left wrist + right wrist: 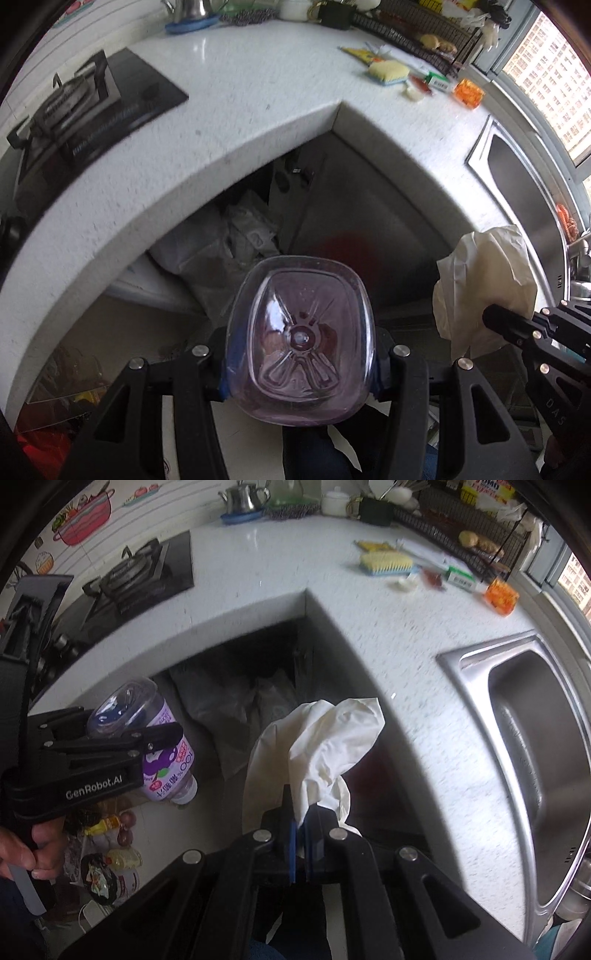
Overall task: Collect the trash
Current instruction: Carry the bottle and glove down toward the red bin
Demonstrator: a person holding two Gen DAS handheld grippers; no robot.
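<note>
My left gripper [300,363] is shut on an empty clear plastic bottle [300,345] with a purple label, its base facing the camera. It also shows in the right wrist view [162,753], held bottom-up over the floor. My right gripper [301,825] is shut on a crumpled white glove [325,746], seen too in the left wrist view [484,284]. Both are held in front of the inner corner of the white counter [240,92], above a bin lined with a grey bag [225,243], seen also from the right wrist [236,701].
On the counter lie a yellow brush [384,563], small wrappers, a green-white box [460,578] and an orange packet [500,596]. A gas hob [133,576] is at the left, a steel sink [535,731] at the right. Bottles and a bowl [99,878] stand on the floor.
</note>
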